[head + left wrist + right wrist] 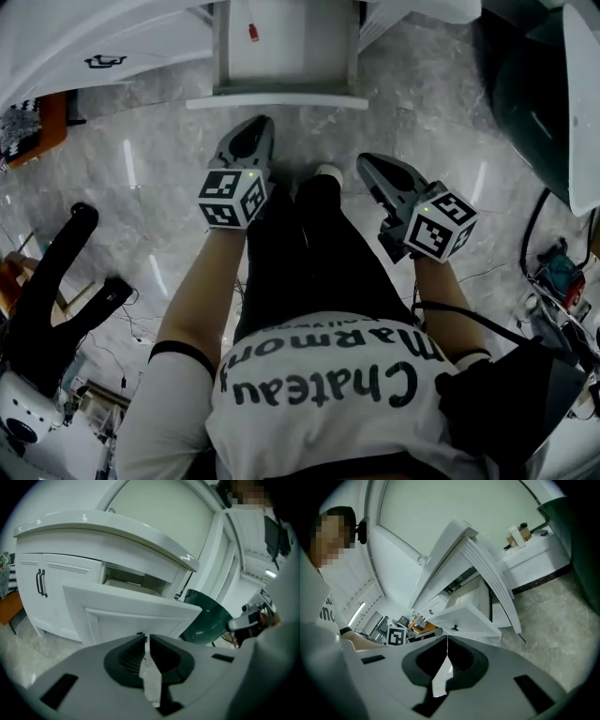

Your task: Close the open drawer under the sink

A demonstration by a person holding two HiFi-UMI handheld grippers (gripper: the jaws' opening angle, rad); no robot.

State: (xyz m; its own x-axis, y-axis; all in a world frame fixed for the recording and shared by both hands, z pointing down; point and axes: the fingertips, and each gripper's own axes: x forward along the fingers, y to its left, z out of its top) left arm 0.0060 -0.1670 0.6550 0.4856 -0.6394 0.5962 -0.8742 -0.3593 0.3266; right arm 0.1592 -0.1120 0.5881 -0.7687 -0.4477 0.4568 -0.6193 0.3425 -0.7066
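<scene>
The white drawer (pixel 281 47) under the sink stands pulled out, its front panel (pixel 277 101) facing me at the top of the head view. My left gripper (pixel 257 127) hangs shut and empty just short of that panel. My right gripper (pixel 370 165), also shut and empty, is to its right and a little further back. In the left gripper view the drawer front (pixel 131 616) with its small dark knob (pixel 139 633) fills the space just beyond the left gripper (pixel 146 637), under the curved sink top (pixel 108 531). The right gripper (pixel 447 638) view shows the drawer (pixel 468 616) tilted, and further off.
Cabinet doors with black handles (pixel 41 583) stand left of the drawer. A dark green tub (pixel 525 94) sits at the right and a black stand (pixel 56 281) at the left. Cables (pixel 553 272) lie on the marble floor. The person's black trouser legs (pixel 300 253) are between the grippers.
</scene>
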